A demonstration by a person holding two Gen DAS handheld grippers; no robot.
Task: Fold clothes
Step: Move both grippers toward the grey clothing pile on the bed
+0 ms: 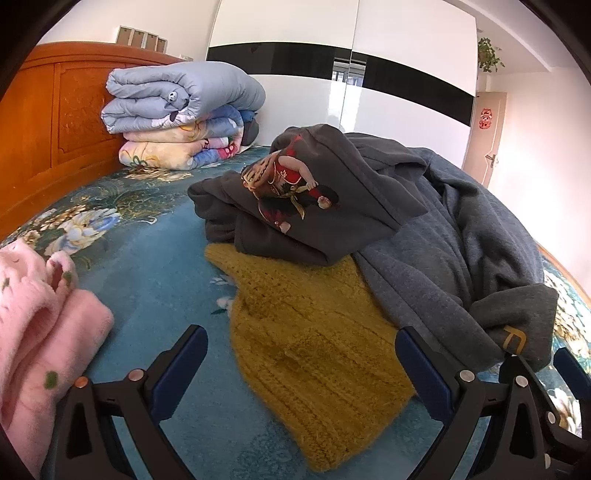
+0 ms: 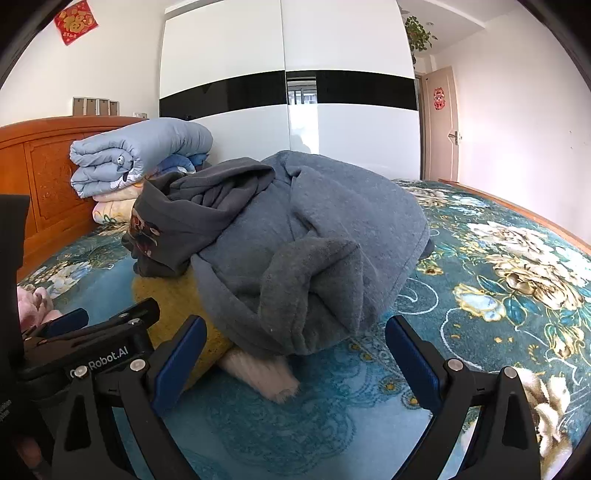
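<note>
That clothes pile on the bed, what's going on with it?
A person holds two grippers, both open and empty, in front of the unfolded pile. The left gripper faces the yellow sweater, which lies under a dark hoodie and a grey sweatshirt. The right gripper faces the grey sweatshirt. A pink garment lies to the left.

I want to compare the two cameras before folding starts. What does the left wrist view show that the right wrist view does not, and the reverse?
Only the left wrist view shows clearly the pink fleece garment and the cartoon print on the dark grey hoodie. Only the right wrist view shows a white furry piece under the pile and the red wall decoration. Both show the blue-grey hoodie, the mustard knit sweater, the folded quilts, and open hand-held grippers: left, right.
</note>
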